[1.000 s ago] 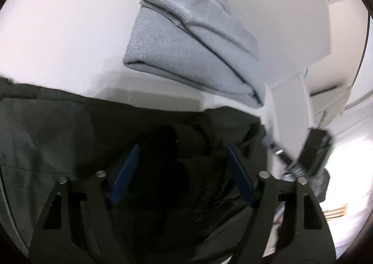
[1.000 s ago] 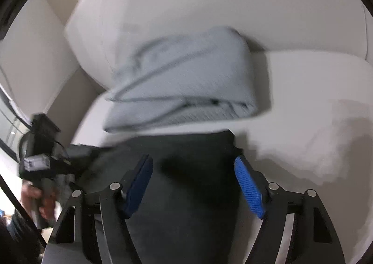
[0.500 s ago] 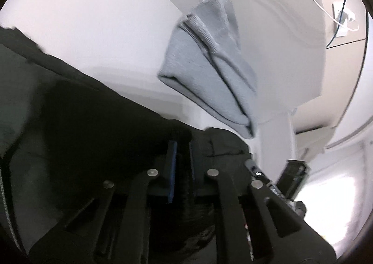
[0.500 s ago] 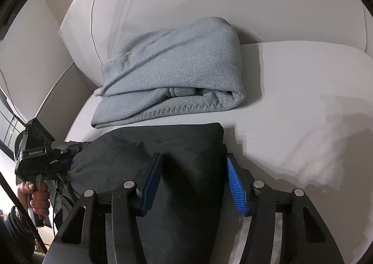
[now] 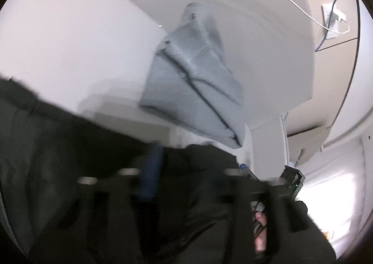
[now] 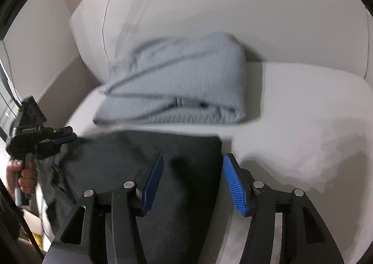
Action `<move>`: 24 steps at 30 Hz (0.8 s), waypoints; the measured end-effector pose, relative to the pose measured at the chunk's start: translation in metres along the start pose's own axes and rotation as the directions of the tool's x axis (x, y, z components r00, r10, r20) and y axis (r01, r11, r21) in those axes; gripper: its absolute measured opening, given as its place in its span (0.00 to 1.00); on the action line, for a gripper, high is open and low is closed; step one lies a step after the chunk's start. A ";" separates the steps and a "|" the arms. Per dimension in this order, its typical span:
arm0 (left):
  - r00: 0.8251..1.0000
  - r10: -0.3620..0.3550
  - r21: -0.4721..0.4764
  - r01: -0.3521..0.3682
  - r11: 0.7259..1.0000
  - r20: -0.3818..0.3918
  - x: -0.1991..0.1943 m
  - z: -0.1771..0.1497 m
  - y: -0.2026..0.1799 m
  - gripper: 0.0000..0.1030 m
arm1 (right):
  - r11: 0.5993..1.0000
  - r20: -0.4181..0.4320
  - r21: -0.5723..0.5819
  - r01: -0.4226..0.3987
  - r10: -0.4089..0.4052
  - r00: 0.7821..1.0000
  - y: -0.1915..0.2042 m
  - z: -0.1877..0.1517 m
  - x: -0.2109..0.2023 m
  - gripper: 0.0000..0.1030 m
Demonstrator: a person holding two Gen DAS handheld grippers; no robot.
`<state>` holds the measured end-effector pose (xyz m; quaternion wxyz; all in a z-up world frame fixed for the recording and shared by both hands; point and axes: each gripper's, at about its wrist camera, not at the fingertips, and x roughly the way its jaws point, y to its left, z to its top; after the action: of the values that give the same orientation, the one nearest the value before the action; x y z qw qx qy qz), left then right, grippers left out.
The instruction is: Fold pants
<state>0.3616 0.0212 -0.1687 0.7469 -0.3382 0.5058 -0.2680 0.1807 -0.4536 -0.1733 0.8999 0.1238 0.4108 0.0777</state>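
- The black pants (image 6: 149, 159) lie on the pale sofa seat (image 6: 303, 110), running from 12 to 6 o'clock under the right gripper (image 6: 192, 177). Its blue pads stand apart — one on the cloth, the other just off the fabric's right edge.
- At 9 o'clock in the right wrist view, the left gripper (image 6: 67, 138) pinches the pants' far end; its own view is smeared, so I cannot tell more there.
- A folded grey garment (image 6: 181, 84) sits at 12 o'clock, just beyond the pants.
- Half a second ago the right pads were narrower; they have spread.
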 end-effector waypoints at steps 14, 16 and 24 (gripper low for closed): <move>0.986 -0.026 0.052 0.035 0.998 -0.165 0.064 -0.006 -0.005 0.07 | 1.000 -0.091 0.022 -0.020 0.022 0.996 0.002 0.004 0.029 0.65; 0.987 -0.033 0.054 0.042 0.998 -0.159 0.062 -0.008 -0.002 0.05 | 0.999 -0.085 0.037 -0.036 0.039 0.996 -0.001 0.004 0.028 0.65; 0.992 0.104 0.090 -0.097 0.991 -0.075 0.025 -0.015 -0.001 0.03 | 0.998 -0.035 0.049 -0.033 0.035 0.999 -0.010 -0.003 0.024 0.47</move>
<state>0.3560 -0.0014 -0.1868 0.7526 -0.2687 0.5396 -0.2650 0.1946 -0.4572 -0.1956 0.8877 0.1512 0.4265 0.0853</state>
